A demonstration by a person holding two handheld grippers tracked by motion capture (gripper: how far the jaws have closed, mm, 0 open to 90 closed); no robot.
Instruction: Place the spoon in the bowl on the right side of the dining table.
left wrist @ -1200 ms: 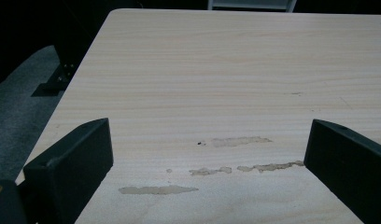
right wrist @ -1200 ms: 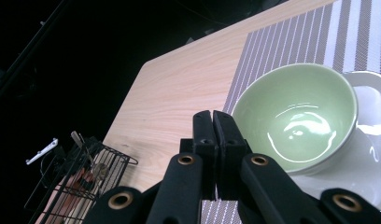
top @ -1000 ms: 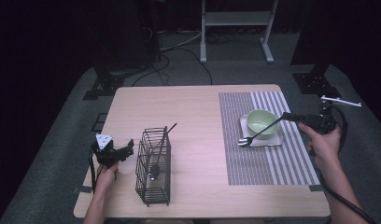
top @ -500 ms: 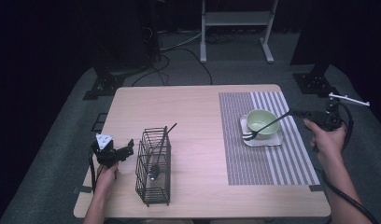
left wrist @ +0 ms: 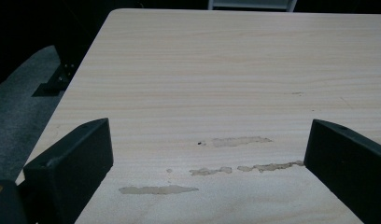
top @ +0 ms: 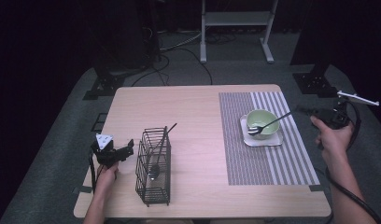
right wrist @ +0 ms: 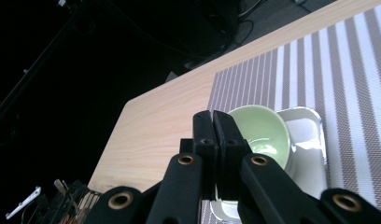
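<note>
Your right tool (top: 314, 113) clamped tight on fork (top: 269, 124) handle; fork head over green bowl (top: 262, 122) on small tray (top: 263, 138), striped mat (top: 265, 158) beneath. Step in hand, by my read: setting fork into bowl. Next move: lower, then release gently so bowl stays put. Your left tool (left wrist: 205, 156) wide open, empty, low over bare table (top: 193, 112) beside wire basket (top: 153, 165) holding utensils. Pale wood top, smeared marks; room dark, grey floor, cables behind.

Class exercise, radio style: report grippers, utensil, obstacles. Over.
Left gripper open, empty. Right gripper shut on fork, tines in green bowl. Nothing obstructing.
</note>
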